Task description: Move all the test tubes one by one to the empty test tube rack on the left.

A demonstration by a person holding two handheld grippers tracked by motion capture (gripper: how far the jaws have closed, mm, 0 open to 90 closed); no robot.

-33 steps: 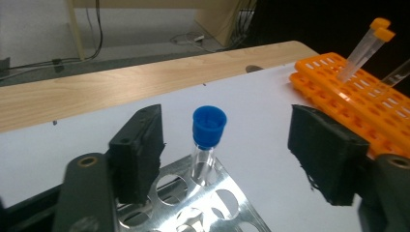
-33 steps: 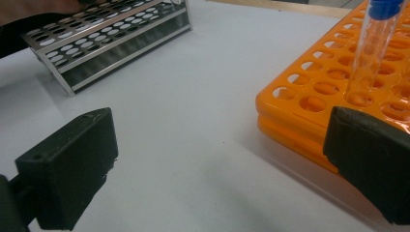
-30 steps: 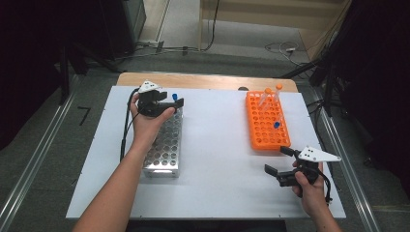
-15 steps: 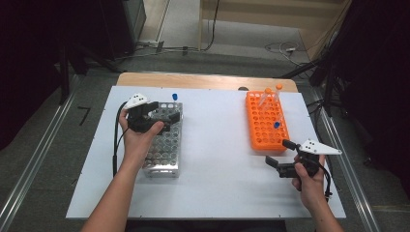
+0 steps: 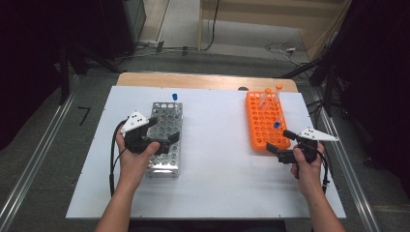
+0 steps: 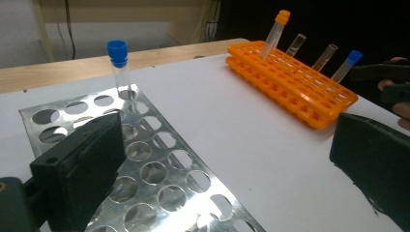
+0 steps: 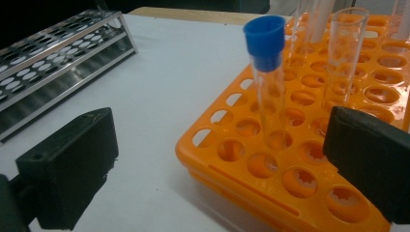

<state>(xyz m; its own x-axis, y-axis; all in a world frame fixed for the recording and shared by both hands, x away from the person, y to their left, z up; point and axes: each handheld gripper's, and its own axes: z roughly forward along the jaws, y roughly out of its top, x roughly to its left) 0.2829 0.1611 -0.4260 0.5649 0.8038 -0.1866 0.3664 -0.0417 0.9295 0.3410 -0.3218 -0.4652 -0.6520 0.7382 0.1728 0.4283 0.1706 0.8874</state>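
The left claw (image 5: 163, 136) is open and empty above the metal rack (image 5: 167, 121); beyond it a blue-capped tube (image 6: 119, 67) stands in the far corner. The right claw (image 5: 279, 143) (also open) sits just before the orange rack (image 5: 263, 123) on the tabletop (image 5: 217, 164).

Black two-jaw grippers (image 5: 162, 135) (image 5: 280, 146), grey triangular plates, black cables.

A white table (image 5: 217, 193) is lying under everything, with a wooden board (image 5: 203, 80) showing along its far edge. Cables (image 5: 280, 48) are trailing over the grey floor (image 5: 232, 34) beyond it. Metal rails (image 5: 34, 164) are running alongside the table, and a dark curtain (image 5: 382, 72) is hanging at the right.
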